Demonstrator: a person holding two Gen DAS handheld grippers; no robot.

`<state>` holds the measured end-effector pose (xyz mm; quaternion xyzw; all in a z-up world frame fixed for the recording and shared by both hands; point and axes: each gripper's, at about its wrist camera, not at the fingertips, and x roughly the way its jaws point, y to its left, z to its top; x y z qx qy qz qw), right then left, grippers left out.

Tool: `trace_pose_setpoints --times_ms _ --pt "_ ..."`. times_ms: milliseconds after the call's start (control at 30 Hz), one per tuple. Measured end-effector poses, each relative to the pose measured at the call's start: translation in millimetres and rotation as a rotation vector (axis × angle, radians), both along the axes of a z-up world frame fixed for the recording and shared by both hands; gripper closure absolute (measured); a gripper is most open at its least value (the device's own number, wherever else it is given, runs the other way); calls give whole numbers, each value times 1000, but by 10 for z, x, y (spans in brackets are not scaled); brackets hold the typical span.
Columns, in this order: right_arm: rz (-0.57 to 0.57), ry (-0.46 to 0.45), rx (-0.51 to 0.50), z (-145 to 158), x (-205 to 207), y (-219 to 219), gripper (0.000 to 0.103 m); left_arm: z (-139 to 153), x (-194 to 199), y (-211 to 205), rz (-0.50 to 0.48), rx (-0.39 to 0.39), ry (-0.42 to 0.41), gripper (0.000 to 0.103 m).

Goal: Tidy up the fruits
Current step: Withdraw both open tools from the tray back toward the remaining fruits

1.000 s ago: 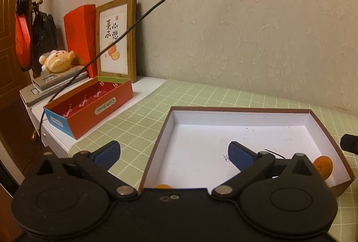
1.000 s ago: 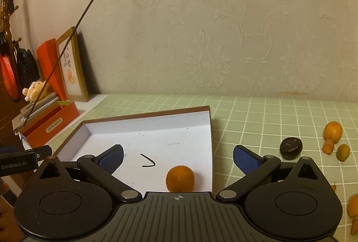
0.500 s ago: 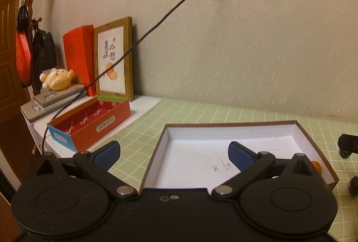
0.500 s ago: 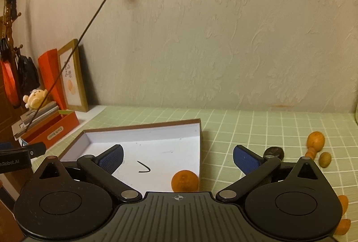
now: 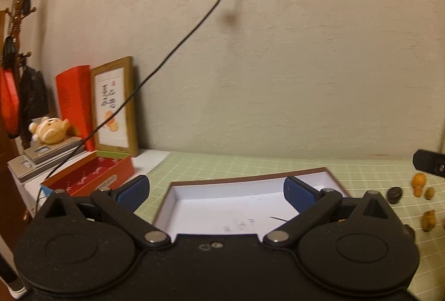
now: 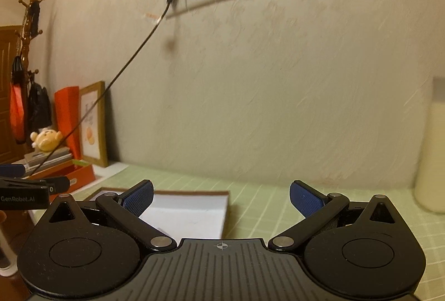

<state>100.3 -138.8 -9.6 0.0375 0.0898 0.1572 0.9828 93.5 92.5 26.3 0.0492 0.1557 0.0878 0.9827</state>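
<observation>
Table with a green checked mat (image 5: pixel 250 164)

A shallow white box (image 5: pixel 230 206) and small fruits (image 5: pixel 418 183) lay on it.

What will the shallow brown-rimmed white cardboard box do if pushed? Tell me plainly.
The shallow brown-rimmed white cardboard box looks thin-walled and nearly empty, so probably light; it would likely slide on the green grid mat rather than tip. Its low walls may flex under pinching.

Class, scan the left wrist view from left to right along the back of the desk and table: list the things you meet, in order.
Plush bear → red upright box → framed picture → white-lined box → dark fruit → orange fruit.
</observation>
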Motion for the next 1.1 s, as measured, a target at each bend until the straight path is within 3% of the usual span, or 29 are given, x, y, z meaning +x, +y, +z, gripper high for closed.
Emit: trace_pose_setpoints --times_ms 367,800,1100 --pt "-157 -28 -14 -22 -189 -672 0 -92 29 -525 -141 0 6 6" --pt "-301 71 44 -81 -337 -1380 0 -379 6 -1265 -349 39 79 9" --pt "-343 109 19 -184 -444 -1589 0 -530 76 -1538 -414 30 130 15"
